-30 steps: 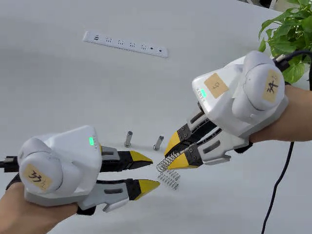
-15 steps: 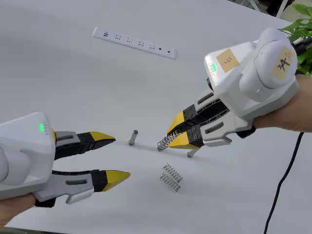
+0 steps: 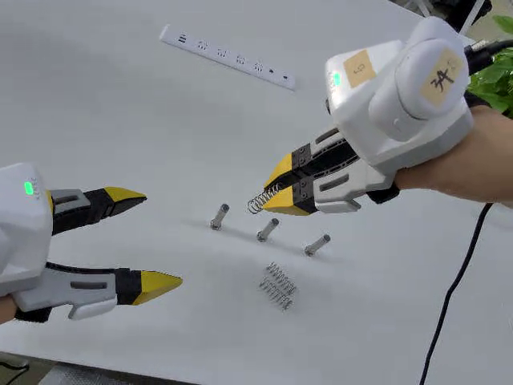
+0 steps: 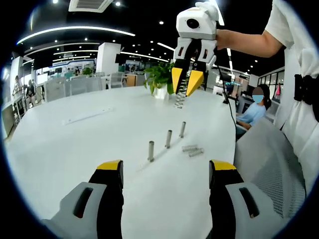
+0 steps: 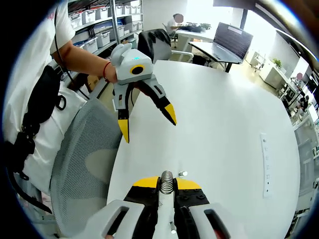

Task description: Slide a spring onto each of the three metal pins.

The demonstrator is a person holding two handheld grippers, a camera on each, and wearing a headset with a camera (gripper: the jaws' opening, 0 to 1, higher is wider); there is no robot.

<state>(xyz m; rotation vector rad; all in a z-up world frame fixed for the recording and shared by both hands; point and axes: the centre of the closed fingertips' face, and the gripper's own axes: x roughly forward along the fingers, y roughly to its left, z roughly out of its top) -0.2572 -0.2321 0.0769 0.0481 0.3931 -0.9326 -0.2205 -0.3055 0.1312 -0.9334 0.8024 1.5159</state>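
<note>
Over the white table (image 3: pixel 120 120), the left gripper (image 3: pixel 163 238) is wide open and empty. The right gripper (image 3: pixel 271 198) is pinched shut on a spring (image 3: pixel 260 200), up in the air above three standing pins (image 3: pixel 267 230). Two more springs (image 3: pixel 276 286) lie at 6 o'clock from them. If the held spring comes down crooked, it may bump a pin top and pop out. Its long side runs 2 to 8 o'clock, free end down.

White table (image 3: pixel 120 120) bears pins (image 3: pixel 268 230), springs (image 3: pixel 277 285), power strip (image 3: pixel 228 55)
</note>
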